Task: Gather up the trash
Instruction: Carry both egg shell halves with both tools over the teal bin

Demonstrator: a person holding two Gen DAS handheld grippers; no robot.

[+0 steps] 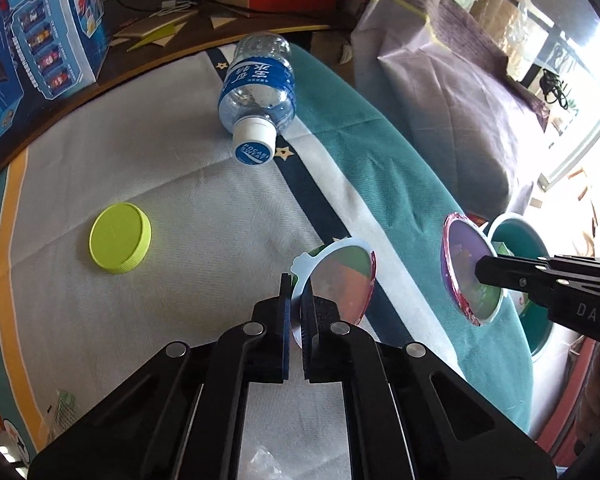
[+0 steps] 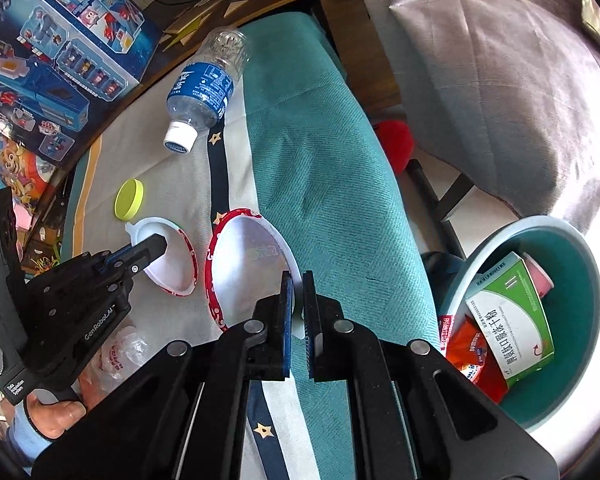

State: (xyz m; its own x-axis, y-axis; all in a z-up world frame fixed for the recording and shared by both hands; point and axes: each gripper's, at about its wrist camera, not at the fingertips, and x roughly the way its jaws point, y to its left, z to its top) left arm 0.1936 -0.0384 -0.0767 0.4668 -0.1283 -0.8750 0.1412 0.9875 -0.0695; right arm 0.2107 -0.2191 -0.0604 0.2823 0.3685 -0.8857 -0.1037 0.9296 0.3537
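Foil lids (image 1: 342, 280) (image 2: 252, 268) pinched edge-on in both jaws, left gripper (image 1: 296, 312), right gripper (image 2: 298, 304), bin (image 2: 572, 248) half cut off.

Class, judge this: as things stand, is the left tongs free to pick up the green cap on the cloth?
Probably not yet. The left tongs are shut on a foil lid, so they must drop it first. Otherwise the way looks free: the green cap lies alone on the cloth, nothing touching it.
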